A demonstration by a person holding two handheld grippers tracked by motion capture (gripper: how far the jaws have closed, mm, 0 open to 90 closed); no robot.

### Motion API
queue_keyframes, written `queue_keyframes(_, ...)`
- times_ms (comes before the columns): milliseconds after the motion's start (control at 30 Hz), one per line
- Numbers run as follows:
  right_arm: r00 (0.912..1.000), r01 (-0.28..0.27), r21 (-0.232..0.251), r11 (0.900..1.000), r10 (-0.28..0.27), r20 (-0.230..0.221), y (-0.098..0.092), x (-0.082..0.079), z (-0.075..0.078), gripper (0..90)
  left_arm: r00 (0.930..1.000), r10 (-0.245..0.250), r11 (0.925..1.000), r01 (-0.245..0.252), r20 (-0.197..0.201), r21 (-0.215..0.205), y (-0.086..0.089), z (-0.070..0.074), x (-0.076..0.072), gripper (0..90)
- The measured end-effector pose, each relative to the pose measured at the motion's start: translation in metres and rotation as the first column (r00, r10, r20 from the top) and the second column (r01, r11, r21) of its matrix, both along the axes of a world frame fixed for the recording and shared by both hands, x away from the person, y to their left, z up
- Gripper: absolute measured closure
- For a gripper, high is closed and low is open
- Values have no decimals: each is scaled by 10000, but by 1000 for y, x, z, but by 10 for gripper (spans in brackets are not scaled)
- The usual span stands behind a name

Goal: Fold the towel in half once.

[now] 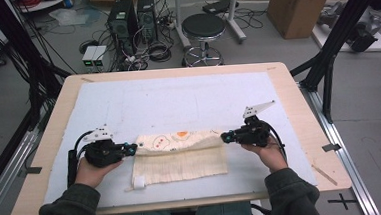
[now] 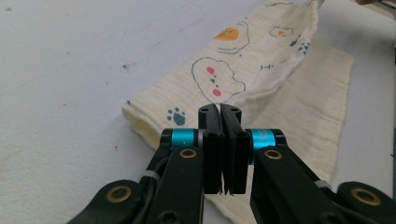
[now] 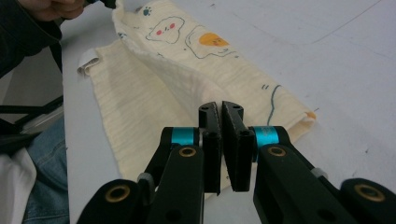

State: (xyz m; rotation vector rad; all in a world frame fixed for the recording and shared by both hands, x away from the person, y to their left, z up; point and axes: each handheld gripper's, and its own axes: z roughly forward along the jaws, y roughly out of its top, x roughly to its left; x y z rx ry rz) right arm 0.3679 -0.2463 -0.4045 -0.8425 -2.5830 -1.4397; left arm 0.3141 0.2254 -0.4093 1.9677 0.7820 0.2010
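One cream cloth (image 1: 179, 156) with cartoon prints lies on the counter (image 1: 298, 101), over one white mat (image 1: 178, 100). Two grippers are at work: the left gripper (image 1: 131, 149) and the right gripper (image 1: 226, 136), one in each of the person's two hands. Behind the counter stand two black computer towers (image 1: 132, 18), one round black stool (image 1: 203, 27) and one open cardboard box (image 1: 300, 5).

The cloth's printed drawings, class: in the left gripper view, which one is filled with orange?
On the cream cloth, the egg-like drawing farthest from the left gripper has an orange centre; the cloud face has pink dots, the paw print is blue.
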Motion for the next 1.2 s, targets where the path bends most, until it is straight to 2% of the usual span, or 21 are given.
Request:
queue_keyframes(67, 10000, 8, 29, 10000, -8, 12, -1, -3, -1, 863, 9999, -59, 10000, 59, 83, 63, -1, 2, -3, 873)
queue_keyframes(133, 9999, -55, -10, 10000, 55, 101, -1, -6, -1, 863, 10000, -82, 9999, 83, 56, -57, -1, 1, -6, 873)
queue_keyframes(267, 9999, -140, -30, 9999, 140, 59, -2, -10, -5, 863, 10000, -86, 9999, 86, -23, -98, 2, -3, -12, 873)
queue_keyframes(300, 9999, -127, -45, 9999, 127, -66, -1, -12, -5, 863, 10000, -63, 9999, 62, -36, -124, 2, -4, -14, 872)
queue_keyframes(467, 9995, -304, -189, 9994, 304, -11, 0, -18, -9, 863, 9997, -232, 9997, 232, -41, -2, 2, -7, -24, 871)
queue_keyframes(667, 9994, -352, -367, 9987, 350, -75, 0, -26, -14, 863, 9993, -338, 9994, 337, -149, -54, 3, -15, -34, 870)
queue_keyframes(833, 9989, -419, -558, 9976, 406, -233, 1, -32, -20, 862, 9988, -469, 9989, 469, -147, 16, 2, -17, -39, 870)
queue_keyframes(1200, 9984, -523, -702, 9962, 505, -271, 1, -38, -28, 862, 9975, -673, 9977, 673, -203, 0, 3, -22, -47, 869)
